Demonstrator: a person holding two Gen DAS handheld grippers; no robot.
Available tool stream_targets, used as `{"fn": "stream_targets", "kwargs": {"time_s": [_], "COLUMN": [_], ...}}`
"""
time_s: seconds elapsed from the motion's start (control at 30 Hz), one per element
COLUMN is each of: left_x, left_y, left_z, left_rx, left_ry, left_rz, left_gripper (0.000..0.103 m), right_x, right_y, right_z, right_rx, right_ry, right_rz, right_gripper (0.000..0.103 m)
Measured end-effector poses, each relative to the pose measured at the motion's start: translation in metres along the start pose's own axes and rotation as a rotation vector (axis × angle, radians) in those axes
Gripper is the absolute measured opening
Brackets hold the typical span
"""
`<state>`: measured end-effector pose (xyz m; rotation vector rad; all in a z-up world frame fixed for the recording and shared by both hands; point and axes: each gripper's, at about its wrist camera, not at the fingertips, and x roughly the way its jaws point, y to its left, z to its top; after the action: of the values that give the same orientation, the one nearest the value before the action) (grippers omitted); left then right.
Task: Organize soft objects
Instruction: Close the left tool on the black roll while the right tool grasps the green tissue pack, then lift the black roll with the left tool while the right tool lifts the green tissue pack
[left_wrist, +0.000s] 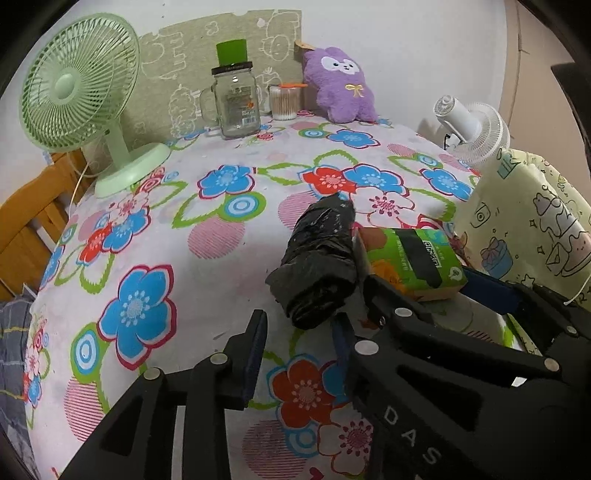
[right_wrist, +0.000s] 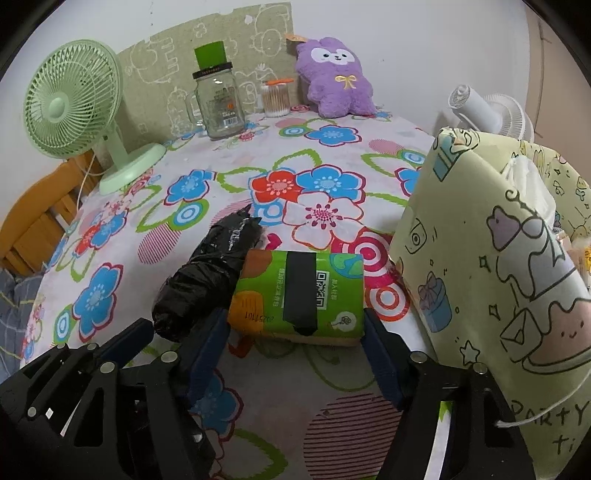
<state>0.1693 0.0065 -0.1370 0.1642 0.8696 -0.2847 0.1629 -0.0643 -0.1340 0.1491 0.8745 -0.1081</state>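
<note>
At lower left, the wooden chair (left_wrist: 26, 229) runs off the frame; the pale drawstring bag (right_wrist: 491, 258) hides most of the white fan (right_wrist: 484, 110).

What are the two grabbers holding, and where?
Nothing: left gripper open by the black plastic roll; right gripper open around the green tissue pack.

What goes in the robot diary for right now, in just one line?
left gripper: open, near black bag roll | right gripper: open around green tissue pack, not squeezing | both on flowered tablecloth
</note>
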Motion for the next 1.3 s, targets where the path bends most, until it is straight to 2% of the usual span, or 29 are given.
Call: {"fn": "stream_targets", "kwargs": {"time_s": [0.33, 0.67, 1.0, 1.3], "left_x": [-0.001, 0.005, -0.007, -0.029], "left_y": [-0.004, -0.003, -0.006, -0.003], "left_z": [0.017, 0.017, 0.013, 0.0], "left_rx": [0.045, 0.045, 0.056, -0.012], "left_ry": [-0.004, -0.013, -0.044, -0.067], "left_rz": [-0.001, -0.068, -0.007, 0.032], "left_gripper": [0.038, 0.018, 0.014, 0.014], "right_x": [-0.004, 0.0, -0.005, -0.023], "right_y": [-0.006, -0.005, -0.004, 0.004], "right_z": [0.011, 0.012, 0.011, 0.006], "right_rx": [0.05, 0.049, 0.034, -0.019], "right_ry": [-0.007, -0.004, -0.014, -0.02], "right_rz": [0.028, 0.017, 0.02, 0.055], "right_gripper": [0.071, 0.071, 0.071, 0.071]}}
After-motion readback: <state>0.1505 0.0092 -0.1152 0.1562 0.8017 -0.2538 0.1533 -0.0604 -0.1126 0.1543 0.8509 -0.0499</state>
